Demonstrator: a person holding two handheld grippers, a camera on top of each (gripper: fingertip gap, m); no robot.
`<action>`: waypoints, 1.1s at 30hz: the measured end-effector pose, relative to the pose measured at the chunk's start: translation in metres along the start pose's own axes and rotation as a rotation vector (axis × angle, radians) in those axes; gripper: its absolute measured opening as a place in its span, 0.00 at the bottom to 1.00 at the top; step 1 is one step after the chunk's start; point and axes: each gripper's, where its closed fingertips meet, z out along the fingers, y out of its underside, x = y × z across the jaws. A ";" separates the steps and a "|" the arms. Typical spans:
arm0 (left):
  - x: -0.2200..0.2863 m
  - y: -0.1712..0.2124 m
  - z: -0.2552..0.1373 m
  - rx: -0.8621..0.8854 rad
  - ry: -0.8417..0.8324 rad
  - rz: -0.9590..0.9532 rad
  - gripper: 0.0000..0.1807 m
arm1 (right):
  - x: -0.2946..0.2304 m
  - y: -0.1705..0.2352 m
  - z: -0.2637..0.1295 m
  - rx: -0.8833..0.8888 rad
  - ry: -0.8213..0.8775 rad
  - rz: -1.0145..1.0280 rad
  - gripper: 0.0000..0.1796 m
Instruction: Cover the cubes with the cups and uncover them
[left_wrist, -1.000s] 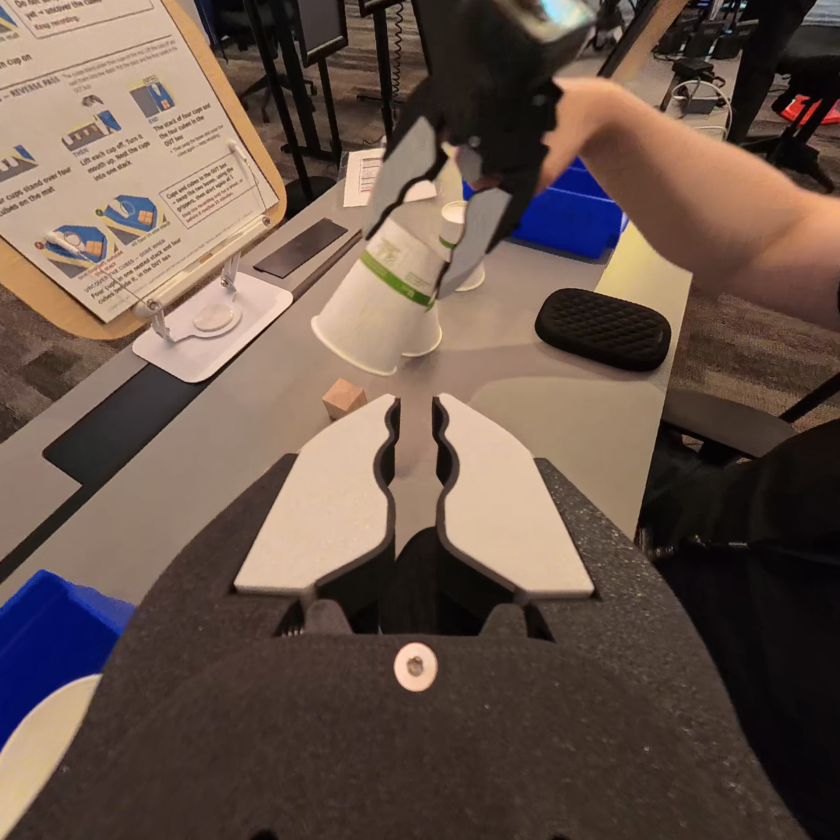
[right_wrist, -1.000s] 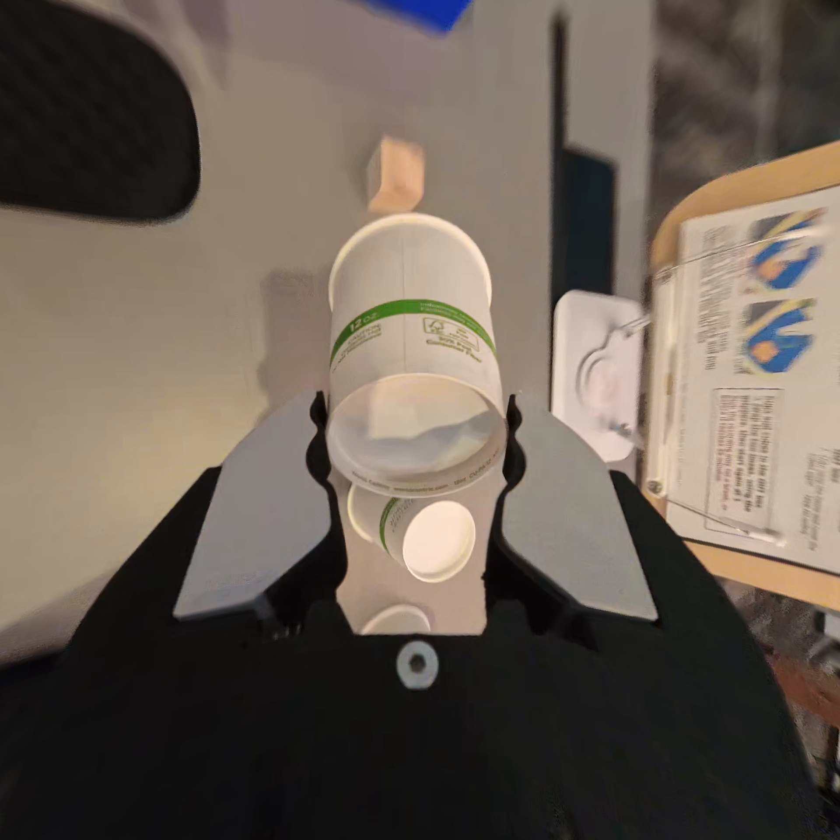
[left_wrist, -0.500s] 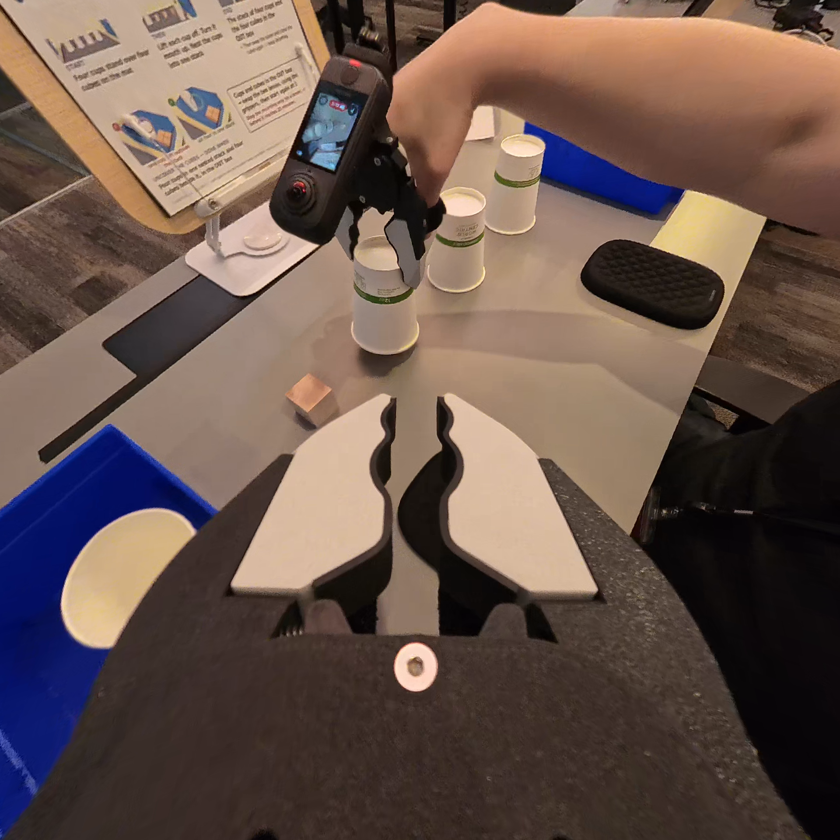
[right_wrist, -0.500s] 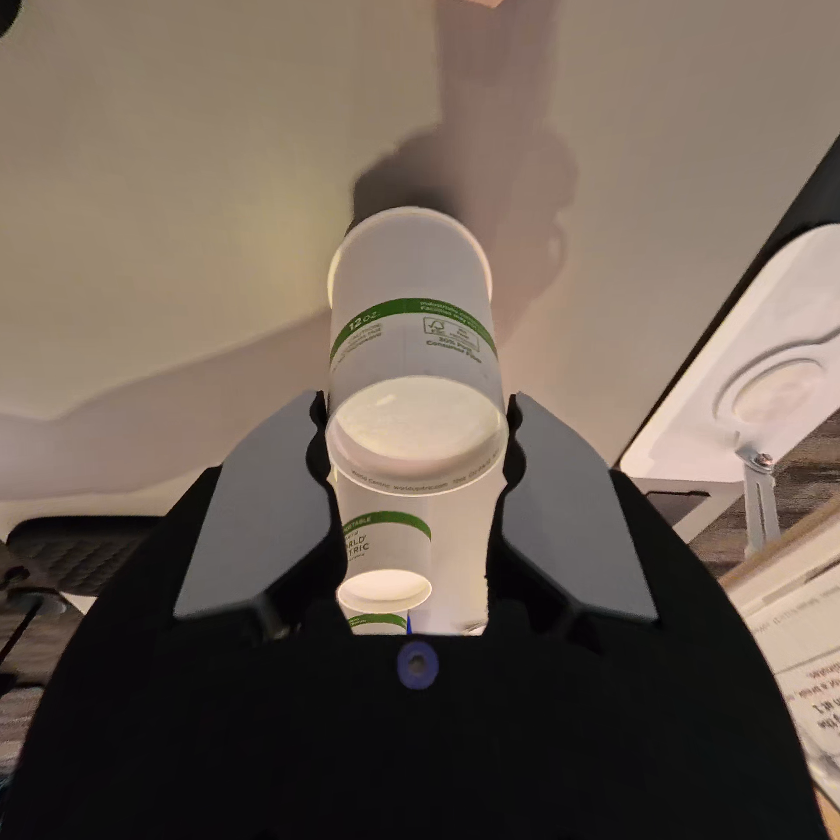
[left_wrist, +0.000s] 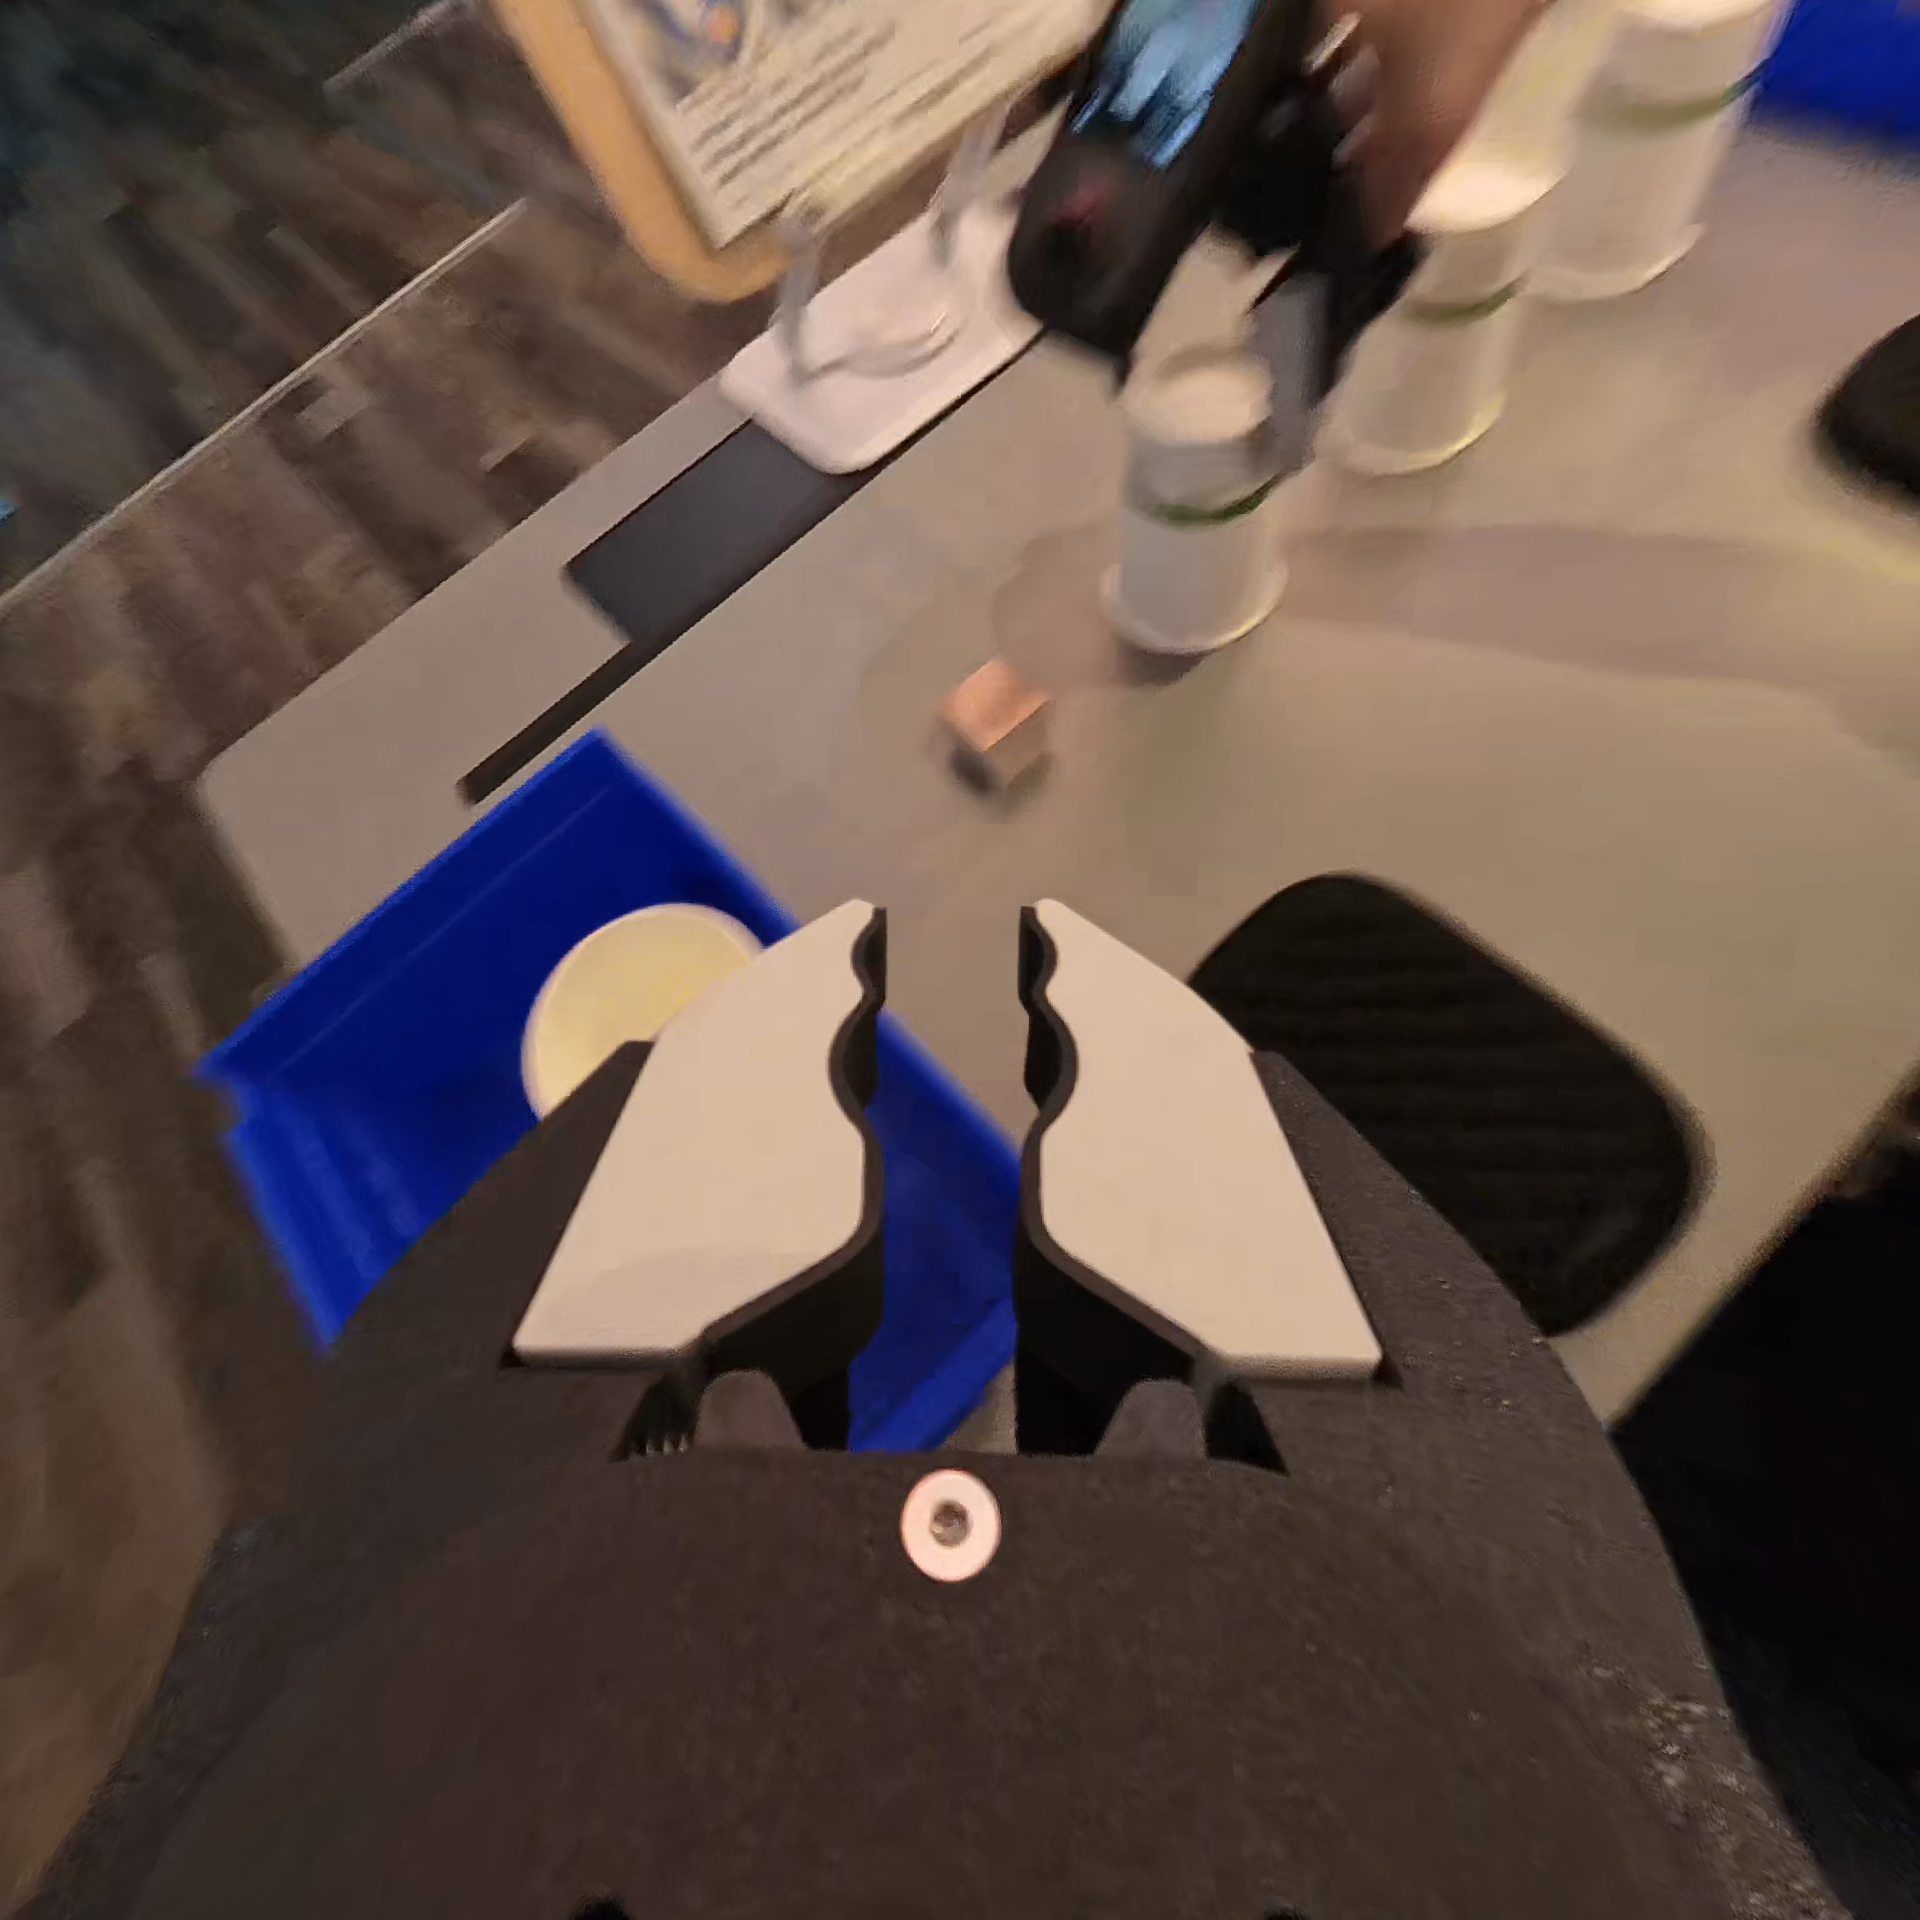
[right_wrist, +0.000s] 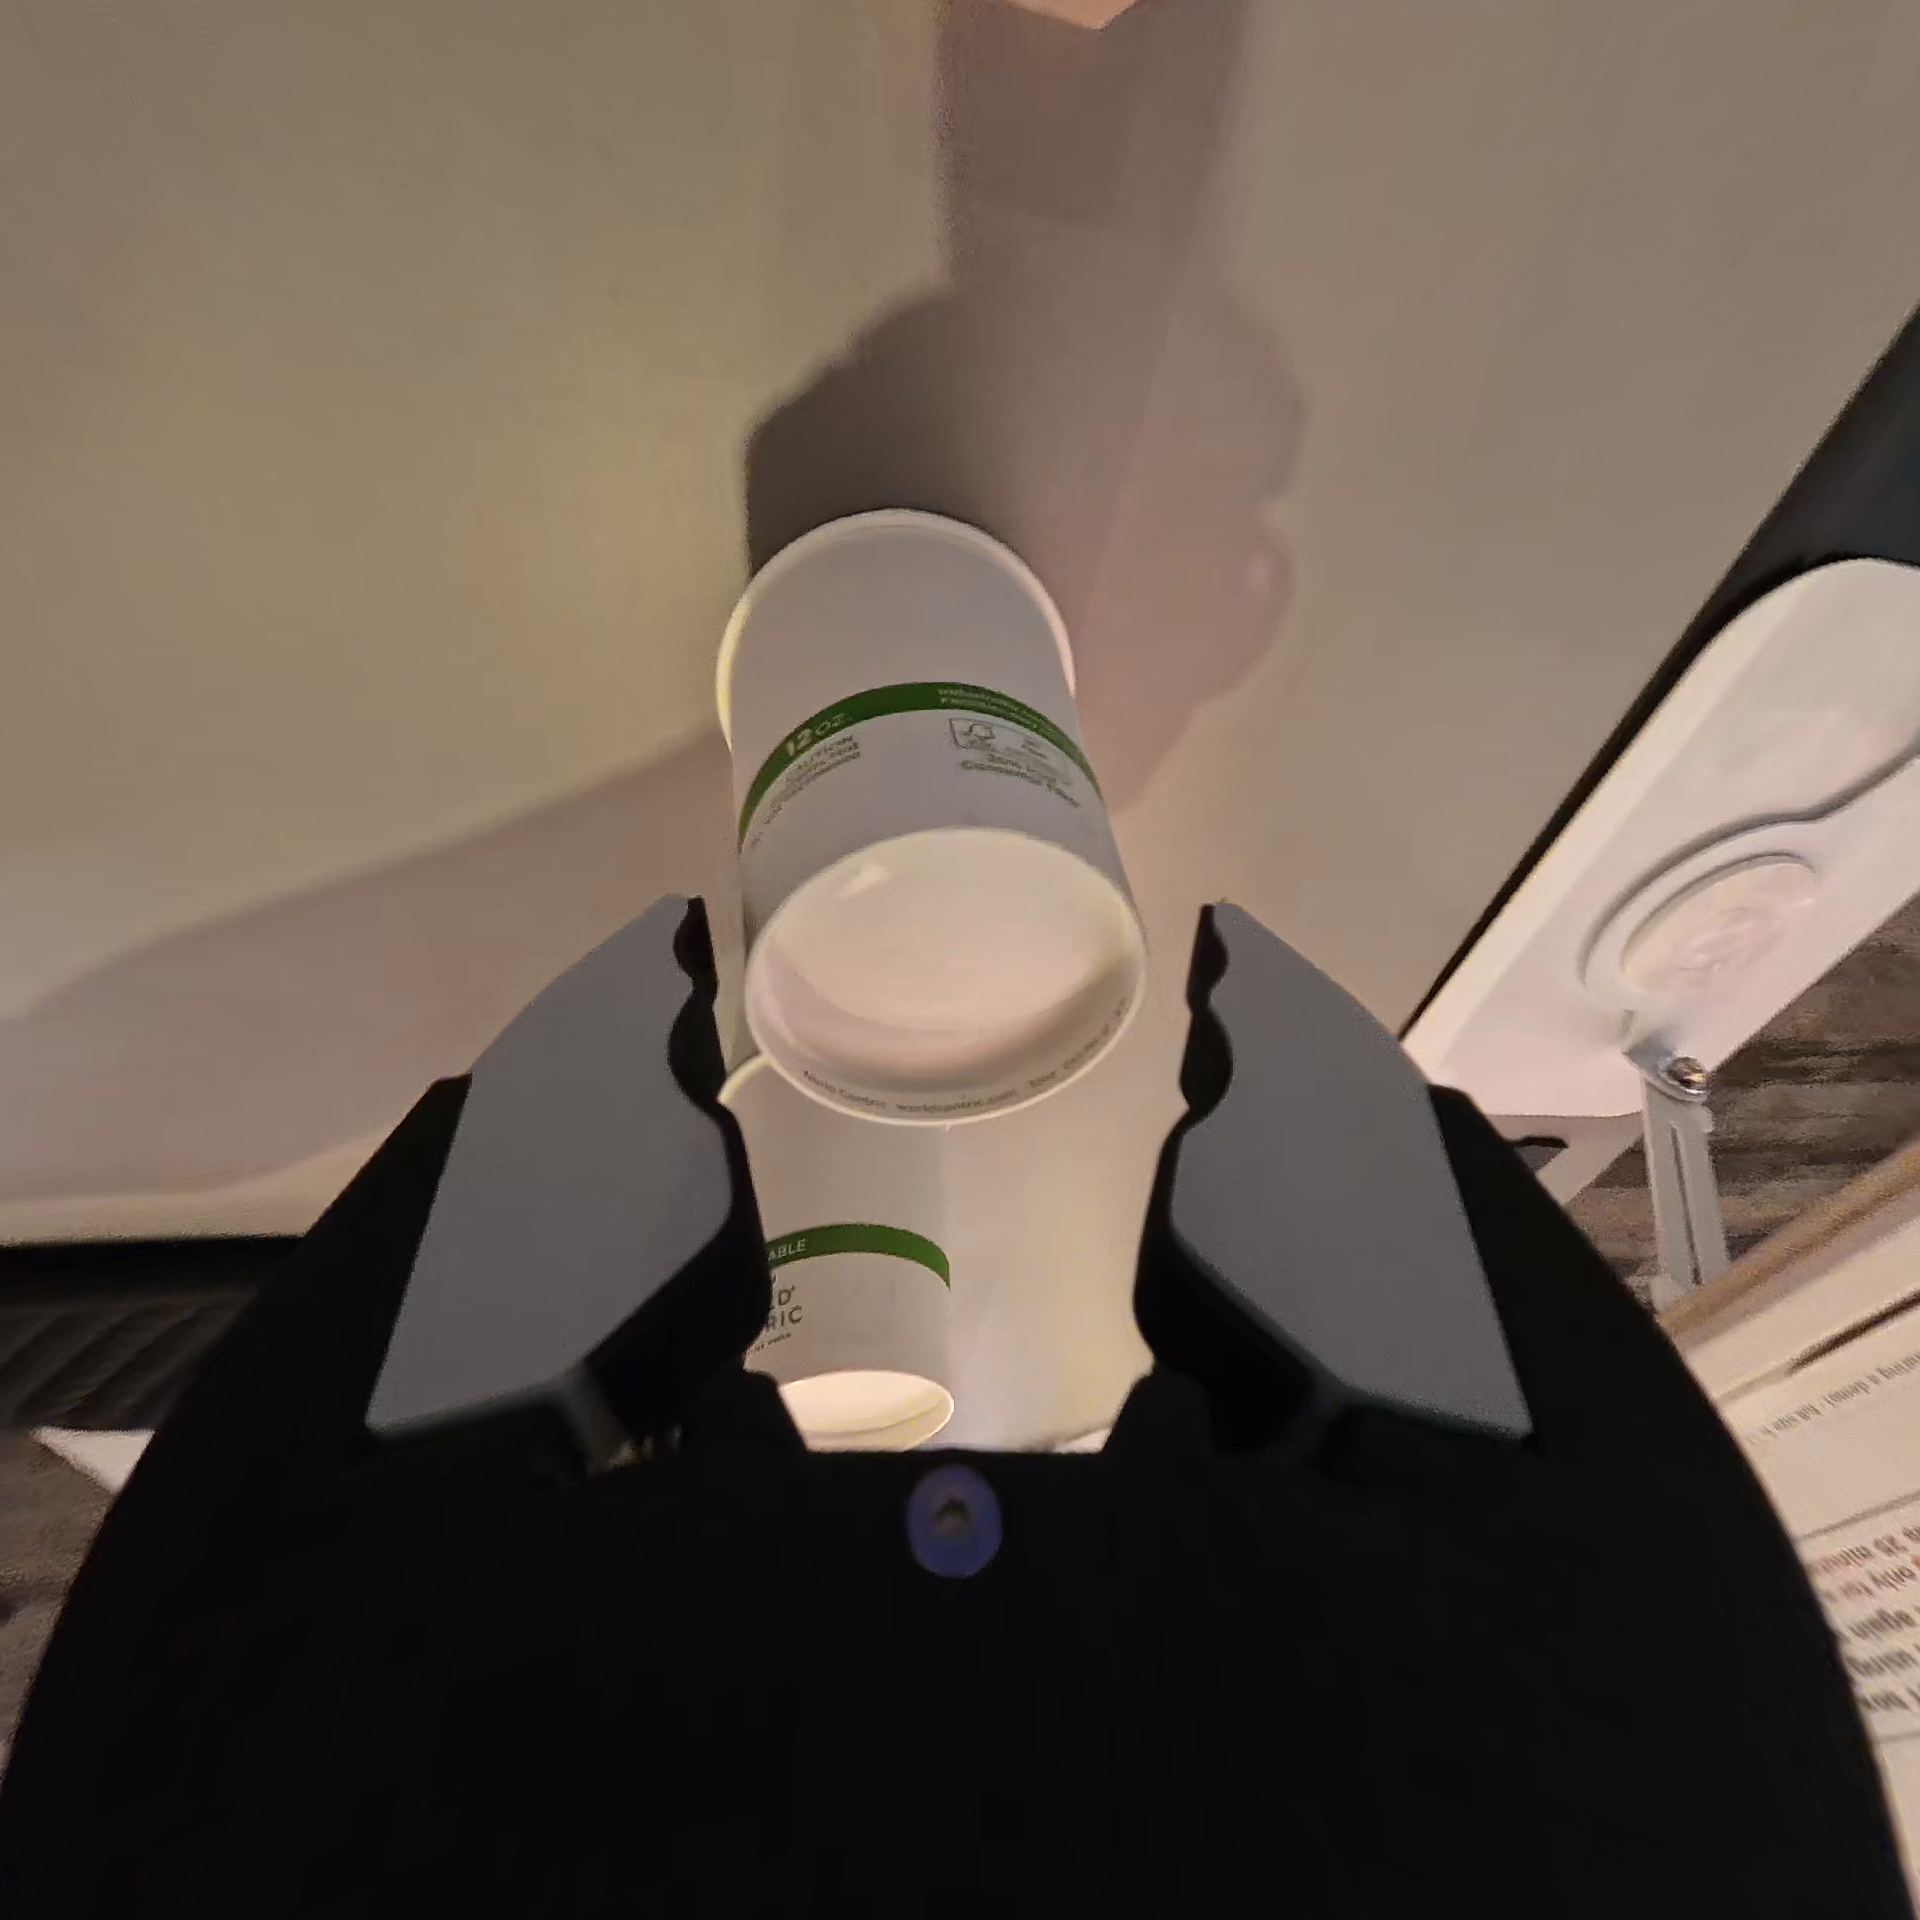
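A white paper cup with a green band stands upside down on the grey table. My right gripper is open around its base; the right finger stands clear of it. The left wrist view, blurred, shows this cup under the right gripper. A small wooden cube lies uncovered in front of that cup; it also shows at the top edge of the right wrist view. My left gripper is slightly open and empty, above the blue bin.
Two more upside-down cups stand behind the first. Another cup lies in the blue bin. A black wrist rest lies at the right. An instruction board on a white stand is at the table's left edge.
My right gripper set the cup upside down on the table beside the cube, then opened and let it go. My left gripper drew back over the blue bin and its jaws widened a little.
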 end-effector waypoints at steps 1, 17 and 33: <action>-0.012 0.012 0.008 -0.068 -0.027 0.040 0.13 | 0.001 -0.002 -0.005 0.038 0.031 -0.004 0.50; -0.062 0.122 0.096 -0.613 0.026 0.283 0.03 | -0.079 0.003 -0.088 0.651 0.337 0.046 0.51; 0.091 -0.094 -0.038 0.460 0.309 0.119 0.00 | -0.120 -0.067 -0.193 1.501 0.542 0.078 0.47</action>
